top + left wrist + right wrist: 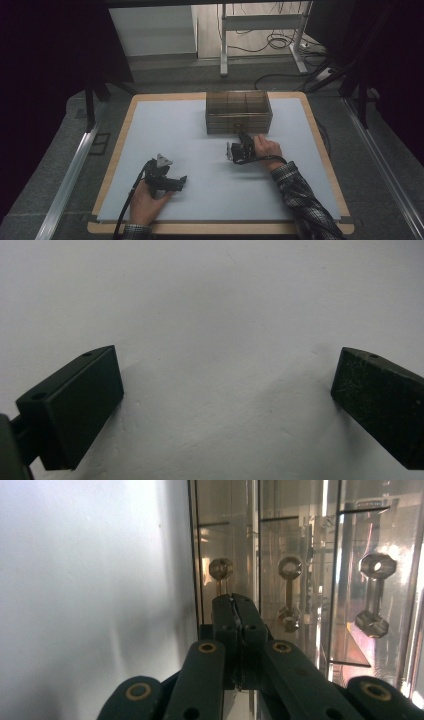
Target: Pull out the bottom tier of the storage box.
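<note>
Right tool pinches the small brass dumbbell-shaped drawer handle of the clear acrylic drawer box; drawer unopened, left tool spread idle on the counter.

A wooden table carries a large pale grey-white mat that covers nearly all of its top, so the wood shows only as a thin border. On the mat, near the far edge, stands a clear brownish box with several compartments and small metal handles.
</note>
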Motion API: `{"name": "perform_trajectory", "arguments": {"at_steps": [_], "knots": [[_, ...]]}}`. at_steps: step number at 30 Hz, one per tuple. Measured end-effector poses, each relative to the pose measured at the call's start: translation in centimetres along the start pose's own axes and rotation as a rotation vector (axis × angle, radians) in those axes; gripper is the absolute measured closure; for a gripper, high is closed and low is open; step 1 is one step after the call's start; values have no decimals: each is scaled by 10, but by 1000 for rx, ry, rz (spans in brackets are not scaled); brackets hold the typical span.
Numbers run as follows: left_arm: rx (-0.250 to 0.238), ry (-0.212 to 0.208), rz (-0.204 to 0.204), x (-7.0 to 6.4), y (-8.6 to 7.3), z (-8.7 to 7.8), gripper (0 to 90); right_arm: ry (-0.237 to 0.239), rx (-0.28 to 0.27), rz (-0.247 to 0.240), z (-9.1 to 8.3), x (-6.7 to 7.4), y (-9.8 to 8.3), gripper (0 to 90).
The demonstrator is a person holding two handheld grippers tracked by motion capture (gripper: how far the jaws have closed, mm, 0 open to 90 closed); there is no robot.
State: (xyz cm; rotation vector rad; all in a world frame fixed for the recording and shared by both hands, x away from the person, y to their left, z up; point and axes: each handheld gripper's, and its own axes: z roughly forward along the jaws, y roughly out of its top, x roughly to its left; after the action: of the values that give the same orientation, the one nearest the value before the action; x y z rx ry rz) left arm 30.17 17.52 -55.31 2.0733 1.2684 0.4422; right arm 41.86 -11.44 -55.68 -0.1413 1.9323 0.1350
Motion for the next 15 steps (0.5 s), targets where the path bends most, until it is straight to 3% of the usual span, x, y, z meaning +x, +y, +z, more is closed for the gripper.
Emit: {"name": "perform_trajectory", "arguments": {"at_steps": [2,6,7,8,9,12,14,15], "knots": [[0,0,0,0,0,0,0,2,3,-6,4,2,-1,769],[0,0,0,0,0,0,0,-13,15,-23,10,5,-1,760],[0,0,0,0,0,0,0,49,1,-16,12,2,0,778],[0,0,0,0,0,0,0,49,1,-16,12,2,0,778],[0,0,0,0,0,0,0,-15,18,-41,11,5,1,790],[0,0,0,0,0,0,0,-37,12,-36,11,7,1,795],[0,0,0,0,0,0,0,-15,7,-25,10,5,1,799],[0,0,0,0,0,0,0,39,-2,-20,11,3,0,799]]}}
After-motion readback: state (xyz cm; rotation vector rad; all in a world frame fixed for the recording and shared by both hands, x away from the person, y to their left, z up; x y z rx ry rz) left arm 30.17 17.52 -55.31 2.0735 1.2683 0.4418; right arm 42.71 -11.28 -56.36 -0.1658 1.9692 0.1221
